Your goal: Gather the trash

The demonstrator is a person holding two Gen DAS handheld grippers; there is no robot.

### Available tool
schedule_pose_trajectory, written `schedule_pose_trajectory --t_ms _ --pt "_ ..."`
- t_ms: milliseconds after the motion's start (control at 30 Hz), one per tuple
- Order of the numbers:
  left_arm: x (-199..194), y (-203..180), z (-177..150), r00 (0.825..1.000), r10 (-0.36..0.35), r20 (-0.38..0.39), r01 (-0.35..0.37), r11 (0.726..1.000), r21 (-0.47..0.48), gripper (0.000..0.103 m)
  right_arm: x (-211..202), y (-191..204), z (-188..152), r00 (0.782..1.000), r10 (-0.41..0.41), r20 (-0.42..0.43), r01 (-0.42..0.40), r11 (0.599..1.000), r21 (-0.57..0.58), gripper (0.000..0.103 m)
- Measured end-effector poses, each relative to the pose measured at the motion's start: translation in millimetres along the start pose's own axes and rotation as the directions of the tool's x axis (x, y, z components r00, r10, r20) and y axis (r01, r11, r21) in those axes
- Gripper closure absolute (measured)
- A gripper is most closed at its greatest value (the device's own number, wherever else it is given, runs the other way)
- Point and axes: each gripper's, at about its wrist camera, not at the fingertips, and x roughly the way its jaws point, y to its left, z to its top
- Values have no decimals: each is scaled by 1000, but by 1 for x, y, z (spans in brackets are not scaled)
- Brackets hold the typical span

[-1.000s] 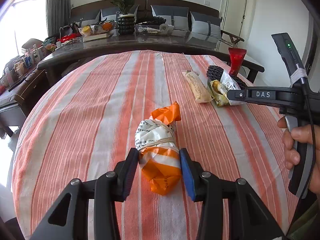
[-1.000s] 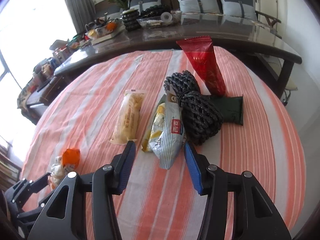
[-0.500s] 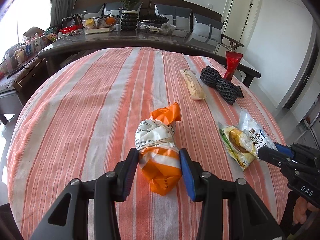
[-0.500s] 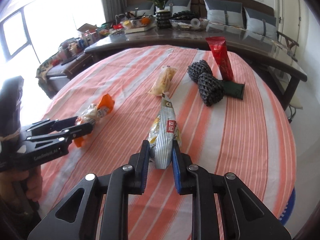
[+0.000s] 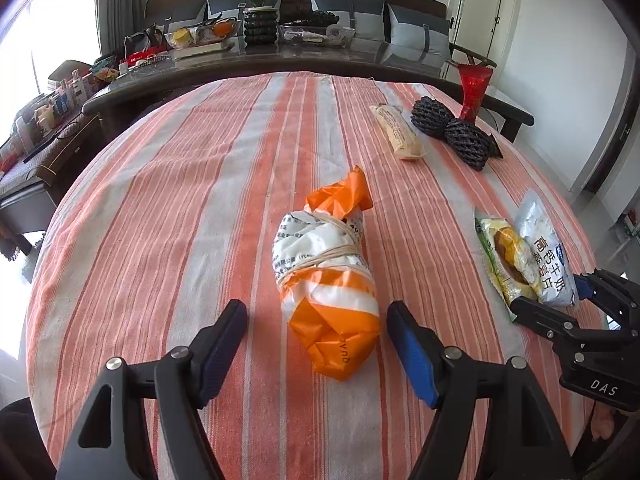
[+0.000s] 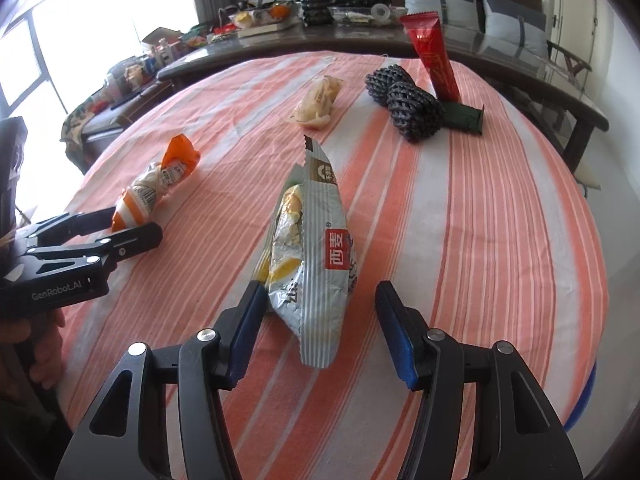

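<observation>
Tied orange bag (image 5: 328, 280), contents hidden

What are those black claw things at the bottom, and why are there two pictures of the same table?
They are two grabbers that a person holds, one in each hand, each with a small camera looking out along its fingers. One picture comes from the left gripper, the other from the right gripper. On the striped cloth lie an orange bag, a grey wrapper, a pale packet, a black rope bundle and a red packet. Both grippers have just been opening. The bag lies between the left gripper's fingers and the wrapper between the right's, but nothing is squeezed.
</observation>
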Motion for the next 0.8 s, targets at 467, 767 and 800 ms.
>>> schedule_pose_trajectory --t_ms 467,767,800 --pt "-1 5 2 999 -39 8 39 999 -14 26 -6 -2 8 999 28 -36 -28 999 19 35" --pt "1 13 18 997 -81 1 81 996 -28 57 -4 -2 24 997 40 -63 -38 999 32 59" --pt "1 14 18 996 -84 -1 84 996 -31 57 -3 -1 26 996 40 -75 -38 999 30 70"
